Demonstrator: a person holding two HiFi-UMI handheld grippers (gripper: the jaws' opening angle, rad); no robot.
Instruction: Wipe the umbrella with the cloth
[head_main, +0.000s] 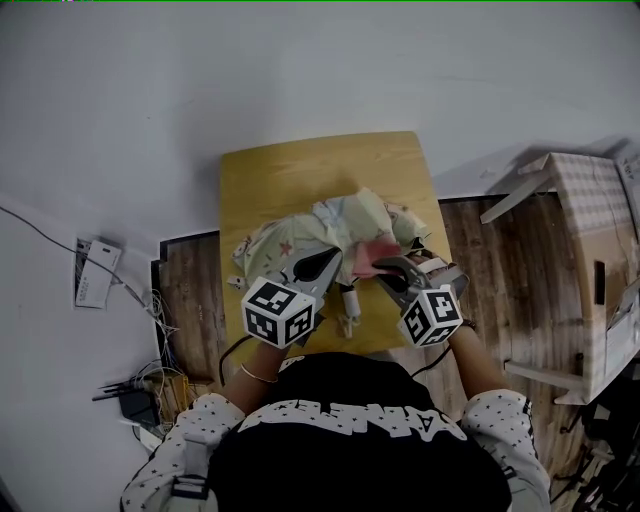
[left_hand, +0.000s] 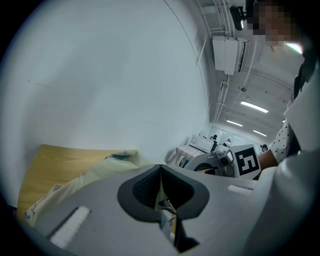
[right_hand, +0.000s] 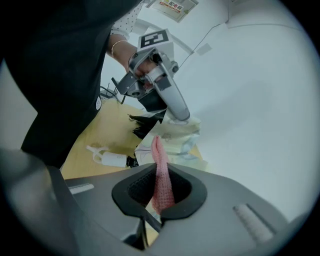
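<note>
1. The umbrella (head_main: 330, 225), pale, patterned and crumpled, lies on the near half of the worktop (head_main: 300, 165), with its white handle (head_main: 348, 305) toward the near edge.
2. The left gripper (head_main: 330, 257) has its jaws clenched on a fold of umbrella fabric.
3. The right gripper (head_main: 385, 267) has its jaws grasping the pink cloth (head_main: 375, 250), which lies against the umbrella's right side.

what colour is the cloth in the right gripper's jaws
Pink. The cloth shows best in the right gripper view.
</note>
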